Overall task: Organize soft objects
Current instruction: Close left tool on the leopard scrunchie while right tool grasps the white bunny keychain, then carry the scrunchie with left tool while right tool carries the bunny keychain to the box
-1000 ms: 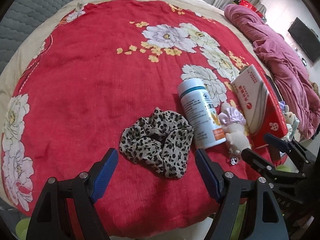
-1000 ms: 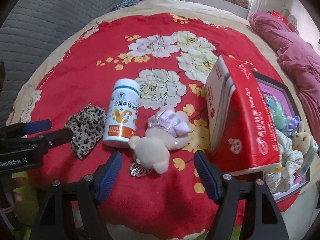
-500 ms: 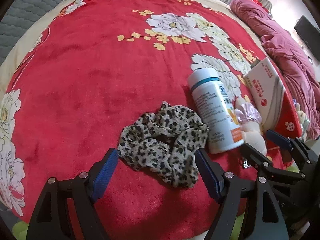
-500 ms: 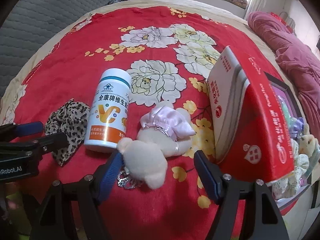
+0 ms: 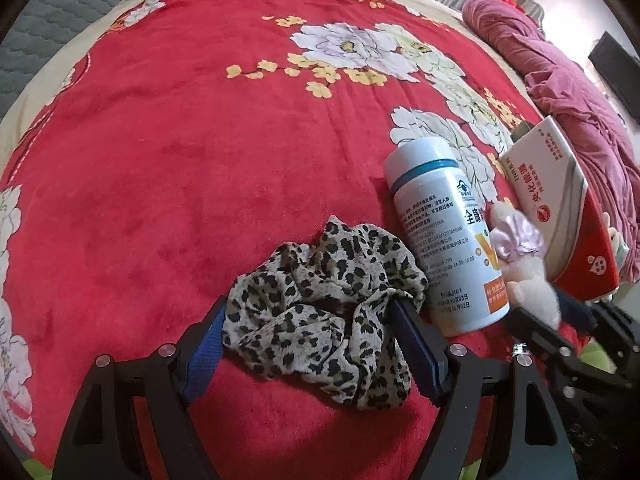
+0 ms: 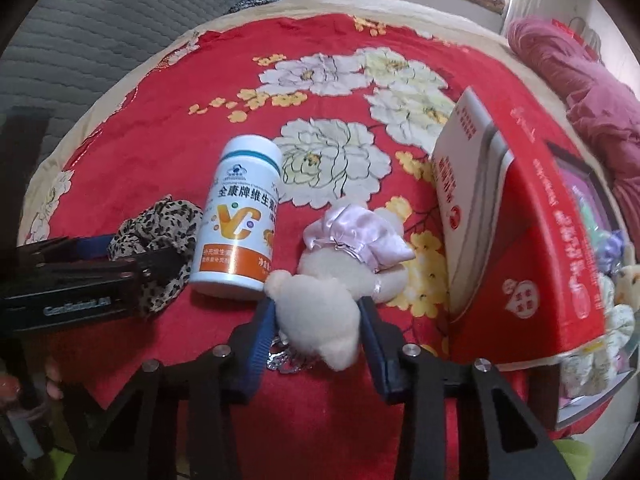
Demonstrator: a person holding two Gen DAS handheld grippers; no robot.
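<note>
Soft things lie along the near edge of the bed's red flowered blanket [image 5: 168, 152], mixed with hard ones, which is likely why both hands work at once. The left gripper [image 5: 304, 340] stands wide, its jaws straddling the leopard-print scrunchie [image 5: 320, 308], with the cloth bunched against, and partly draped over, the right-hand blue pad; nothing is squeezed yet, so it looks set for a pinch rather than holding. Just right of the scrunchie lies the white vitamin bottle [image 6: 240, 216] on its side, and right of that the cream plush toy [image 6: 320, 312] with its lilac satin bow. The right gripper [image 6: 318, 334] is closing its jaws on the toy's head — the blue pads sit against the fluff on both sides, with a small metal keychain [image 6: 288, 360] lying under it. The red and white carton [image 6: 520, 240] stands at the right, and behind it a dark-rimmed tray [image 6: 576, 160] holds other soft items, probably the destination. Compared with a second ago, the left gripper has dropped closer, so the scrunchie now fills the gap between its jaws instead of lying ahead of them — and the right jaws, then wide with the toy lying ahead of them, have narrowed onto it.
</note>
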